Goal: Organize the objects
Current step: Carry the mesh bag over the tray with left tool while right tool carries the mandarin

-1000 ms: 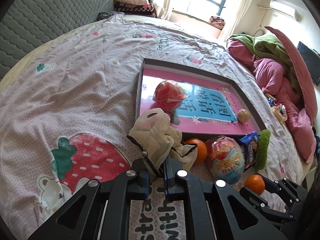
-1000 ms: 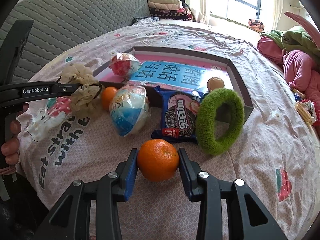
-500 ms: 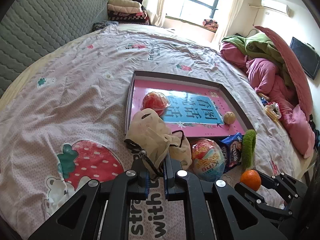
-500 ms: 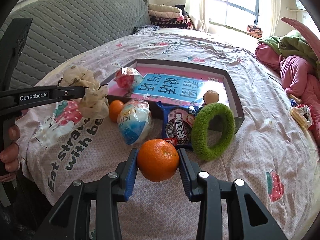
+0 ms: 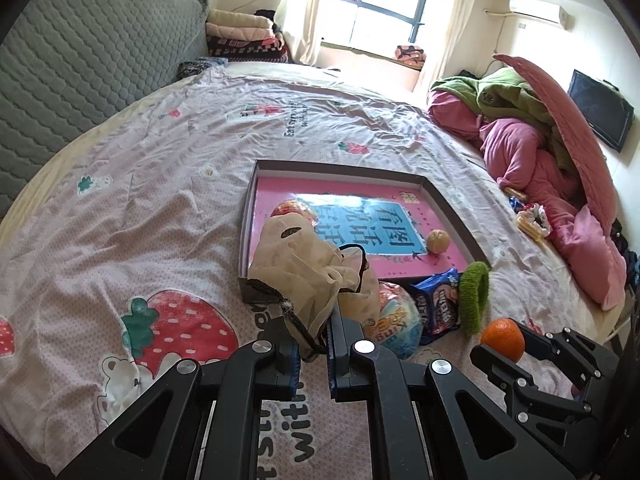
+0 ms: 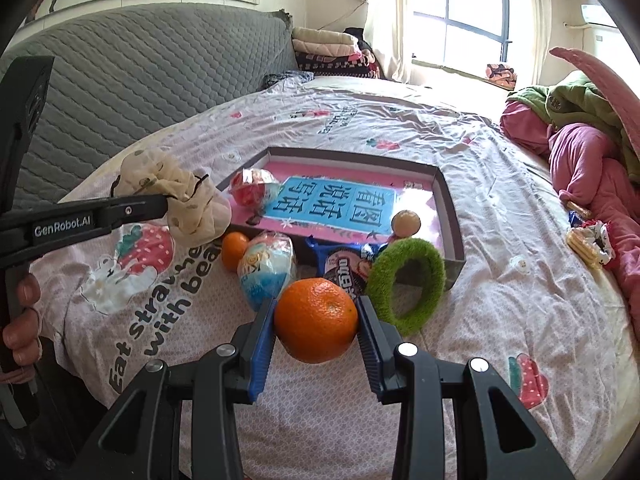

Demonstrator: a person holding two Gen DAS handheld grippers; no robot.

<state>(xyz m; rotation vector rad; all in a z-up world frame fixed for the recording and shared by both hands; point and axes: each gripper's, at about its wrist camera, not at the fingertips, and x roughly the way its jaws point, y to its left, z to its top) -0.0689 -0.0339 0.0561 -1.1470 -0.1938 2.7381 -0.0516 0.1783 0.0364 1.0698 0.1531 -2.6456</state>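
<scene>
Across the whole scene spreads a bed [image 6: 480,320] with a pale strawberry-print cover, its near half bare to the left and right of the clutter, giving free room there. On its right side lies a heap of pink and green bedding [image 5: 532,152], partly cut off by the picture's rim. Mid-bed sits a shallow grey box [image 6: 450,216] with a pink printed floor; its near wall is hidden behind the things lined up in front of it. Inside it lie a red-wrapped ball [image 6: 254,190] and a small tan ball [image 6: 406,222].

Just outside that near wall stand a green fuzzy ring [image 6: 416,276] on edge, a blue snack packet [image 6: 344,268] half covered by it, a blue-and-white wrapped egg toy [image 6: 266,268] and a second orange [image 6: 234,250], which the left wrist view hides behind the cloth.

From the left, the left gripper [image 5: 312,344] is clenched on a beige dotted cloth pouch [image 5: 308,268], lifted clear of the cover beside the box's near-left corner; a person's hand [image 6: 22,320] holds its handle at the frame edge. Angled downward, the right gripper [image 6: 316,320] grasps an orange [image 6: 316,320] between its blue pads, raised above the cover in front of the ring.
</scene>
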